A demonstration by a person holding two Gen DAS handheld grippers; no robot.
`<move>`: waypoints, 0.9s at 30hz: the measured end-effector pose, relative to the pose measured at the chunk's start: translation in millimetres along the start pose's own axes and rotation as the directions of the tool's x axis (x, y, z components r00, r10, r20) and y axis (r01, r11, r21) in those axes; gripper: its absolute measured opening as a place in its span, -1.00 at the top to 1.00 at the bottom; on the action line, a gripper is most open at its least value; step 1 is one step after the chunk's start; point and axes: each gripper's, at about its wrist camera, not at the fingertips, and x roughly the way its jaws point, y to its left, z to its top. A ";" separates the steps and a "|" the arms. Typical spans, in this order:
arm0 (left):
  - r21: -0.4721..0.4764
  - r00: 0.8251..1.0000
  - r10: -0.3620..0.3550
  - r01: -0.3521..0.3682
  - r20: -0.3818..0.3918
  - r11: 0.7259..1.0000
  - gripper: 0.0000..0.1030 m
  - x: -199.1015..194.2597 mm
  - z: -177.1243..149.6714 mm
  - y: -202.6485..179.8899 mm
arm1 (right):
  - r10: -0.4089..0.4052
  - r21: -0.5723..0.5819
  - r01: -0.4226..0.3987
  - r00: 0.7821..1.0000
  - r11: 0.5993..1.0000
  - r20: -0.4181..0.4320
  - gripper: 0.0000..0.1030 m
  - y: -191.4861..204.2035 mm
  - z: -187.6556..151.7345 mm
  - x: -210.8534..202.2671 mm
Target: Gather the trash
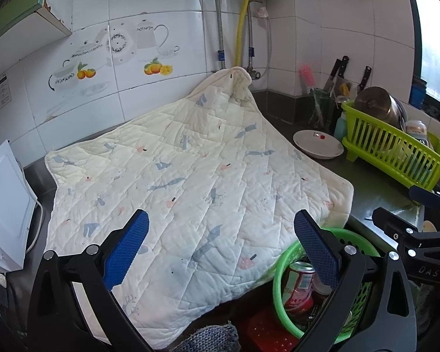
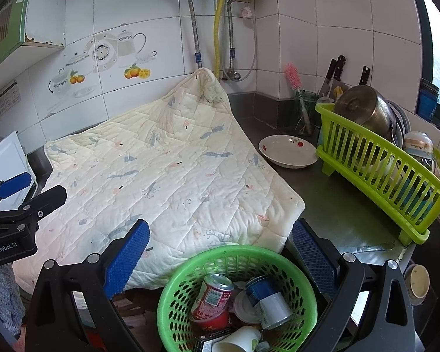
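While both grippers hang spread wide and empty, the left gripper (image 1: 221, 246) sits over the quilted mat (image 1: 190, 182). The right gripper (image 2: 220, 252) hovers above the green basket (image 2: 303, 290), which holds a red can (image 2: 212, 296), a blue-and-white can (image 2: 267, 300) and a paper cup (image 2: 240, 340).

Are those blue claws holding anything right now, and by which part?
Nothing is held. The left gripper and the right gripper both stand open and empty; the cans lie loose in the green basket.
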 end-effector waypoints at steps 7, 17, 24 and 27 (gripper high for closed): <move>0.008 1.000 -0.005 0.005 0.016 1.000 -0.90 -4.4 3.5 -2.1 | 0.014 -0.001 -0.014 1.000 1.000 0.005 -0.84 2.5 0.9 -0.8; -0.002 1.000 -0.006 0.006 -0.009 1.000 -0.90 -4.3 6.8 -2.5 | 0.025 0.001 -0.025 1.000 1.000 0.003 -0.84 2.7 2.6 0.4; -0.002 1.000 -0.019 0.019 0.017 1.000 -0.90 -7.0 7.3 -2.1 | 0.031 -0.001 -0.031 1.000 1.000 0.000 -0.84 5.2 2.6 0.2; -0.009 0.999 -0.033 0.033 0.021 0.999 -0.89 -7.9 7.1 -1.6 | 0.033 -0.003 -0.033 0.999 0.999 -0.001 -0.84 6.1 2.3 0.5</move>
